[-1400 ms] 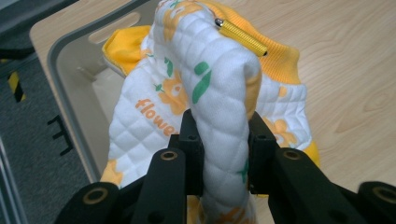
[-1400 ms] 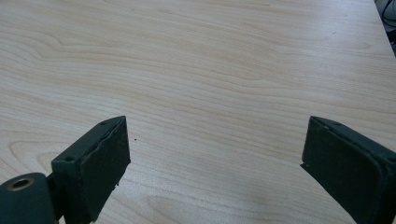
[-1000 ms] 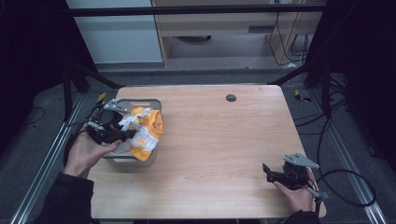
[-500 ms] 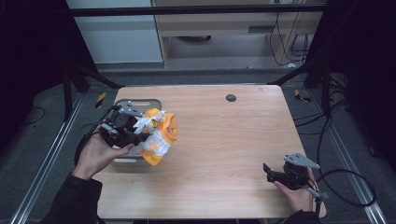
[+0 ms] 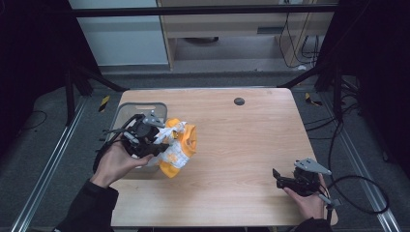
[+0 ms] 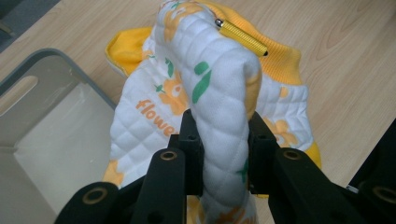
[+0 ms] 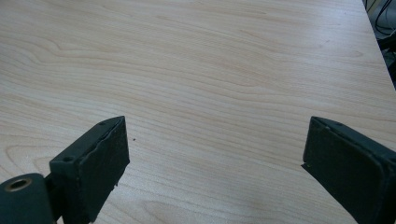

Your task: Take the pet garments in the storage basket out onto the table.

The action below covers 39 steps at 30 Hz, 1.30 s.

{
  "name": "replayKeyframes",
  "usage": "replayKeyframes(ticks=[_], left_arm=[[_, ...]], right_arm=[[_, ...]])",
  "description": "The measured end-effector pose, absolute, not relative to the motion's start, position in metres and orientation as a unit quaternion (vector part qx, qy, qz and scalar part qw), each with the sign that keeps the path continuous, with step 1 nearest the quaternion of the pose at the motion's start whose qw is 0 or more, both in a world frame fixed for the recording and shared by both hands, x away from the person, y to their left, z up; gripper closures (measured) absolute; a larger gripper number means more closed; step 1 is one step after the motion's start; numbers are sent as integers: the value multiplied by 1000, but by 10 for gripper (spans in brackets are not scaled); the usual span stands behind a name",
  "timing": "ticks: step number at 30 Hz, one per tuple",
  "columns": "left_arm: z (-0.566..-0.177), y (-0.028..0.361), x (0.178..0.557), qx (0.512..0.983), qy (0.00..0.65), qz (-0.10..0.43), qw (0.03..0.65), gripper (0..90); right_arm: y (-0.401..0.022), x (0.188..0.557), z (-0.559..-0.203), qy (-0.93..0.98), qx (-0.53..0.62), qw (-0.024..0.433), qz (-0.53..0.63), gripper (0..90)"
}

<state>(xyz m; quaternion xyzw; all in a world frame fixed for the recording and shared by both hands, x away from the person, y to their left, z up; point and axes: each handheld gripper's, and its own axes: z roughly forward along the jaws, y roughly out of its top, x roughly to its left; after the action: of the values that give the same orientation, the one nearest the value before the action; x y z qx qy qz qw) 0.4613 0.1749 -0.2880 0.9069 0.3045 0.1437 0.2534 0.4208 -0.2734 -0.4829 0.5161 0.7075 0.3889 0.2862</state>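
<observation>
White quilted cloth with orange flowers and yellow trim [image 6: 219,93] is pinched between the left gripper's [image 5: 159,145] jaws, just beside the grey plastic bin [image 5: 128,110], above the wooden table [image 5: 241,135]. Well apart from the bin, the right gripper [image 5: 276,176] rests with jaws spread wide, holding nothing.

Legible text: "flowe", orange lowercase letters; the word runs on behind the black jaw and cannot be read further.
Carrier: white quilted cloth [image 6: 205,88] with orange flower and green leaf print and yellow-orange edging.
Where read: left gripper view.
High view: print on the cloth [image 5: 178,147] too small to read.
</observation>
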Motion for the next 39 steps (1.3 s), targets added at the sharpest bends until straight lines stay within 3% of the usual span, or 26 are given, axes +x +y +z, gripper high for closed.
replayKeyframes(ticks=[39], left_arm=[[-338,103,465,945,228,92,215,725]], right_arm=[[-275,421,-482,706,516,287,391,69]])
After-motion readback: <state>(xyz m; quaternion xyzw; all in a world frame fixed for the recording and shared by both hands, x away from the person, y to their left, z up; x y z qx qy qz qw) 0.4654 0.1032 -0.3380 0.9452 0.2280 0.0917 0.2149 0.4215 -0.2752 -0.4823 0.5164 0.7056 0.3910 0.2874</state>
